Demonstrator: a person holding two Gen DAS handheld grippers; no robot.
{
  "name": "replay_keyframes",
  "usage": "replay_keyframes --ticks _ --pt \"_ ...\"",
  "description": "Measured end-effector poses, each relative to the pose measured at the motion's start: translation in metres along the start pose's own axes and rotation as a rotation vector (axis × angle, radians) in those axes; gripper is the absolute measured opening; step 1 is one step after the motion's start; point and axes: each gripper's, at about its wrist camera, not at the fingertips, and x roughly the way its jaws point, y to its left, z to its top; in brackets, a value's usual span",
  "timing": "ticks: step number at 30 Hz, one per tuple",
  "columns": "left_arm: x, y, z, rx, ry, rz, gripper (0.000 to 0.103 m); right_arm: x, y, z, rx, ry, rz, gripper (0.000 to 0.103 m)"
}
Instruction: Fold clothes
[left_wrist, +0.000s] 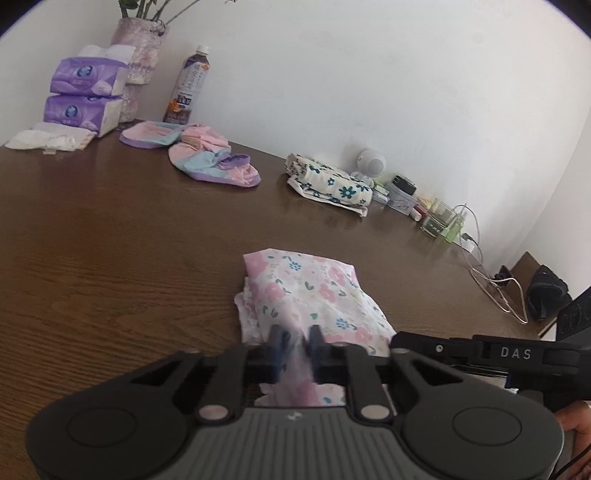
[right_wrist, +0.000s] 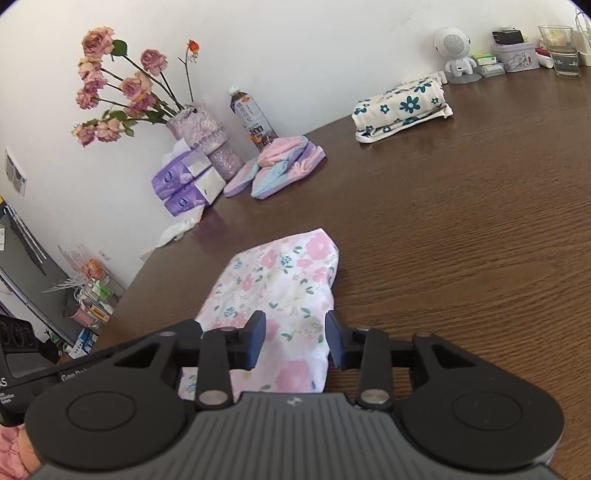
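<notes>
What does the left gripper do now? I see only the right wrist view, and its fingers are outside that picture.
Observer: The left gripper is shut on the near edge of the floral garment.
Operator: Does the garment lie flat on its left side?
Observer: No, several layer edges stick out there, one over another.
Operator: Is anything near the right end of the table?
Observer: A white cable lies there on the table.
</notes>
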Motion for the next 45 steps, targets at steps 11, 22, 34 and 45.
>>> replay_keyframes --ticks 11,22,34,45 --pt "0.012 0.003 0.008 -0.020 0.012 -0.002 0.007 0.013 -0.009 0.008 0.059 0.013 0.032 0.032" --pt "0.020 0.010 0.022 -0.068 0.013 0.006 0.003 0.023 -0.011 0.025 0.052 0.028 0.029 0.031" --pt "0.027 0.017 0.037 -0.120 0.024 0.026 0.047 0.033 -0.013 0.037 0.062 0.032 0.030 0.028" --pt "0.014 0.013 0.015 -0.106 0.075 -0.014 0.031 0.018 -0.019 0.014 0.095 0.110 0.046 0.033"
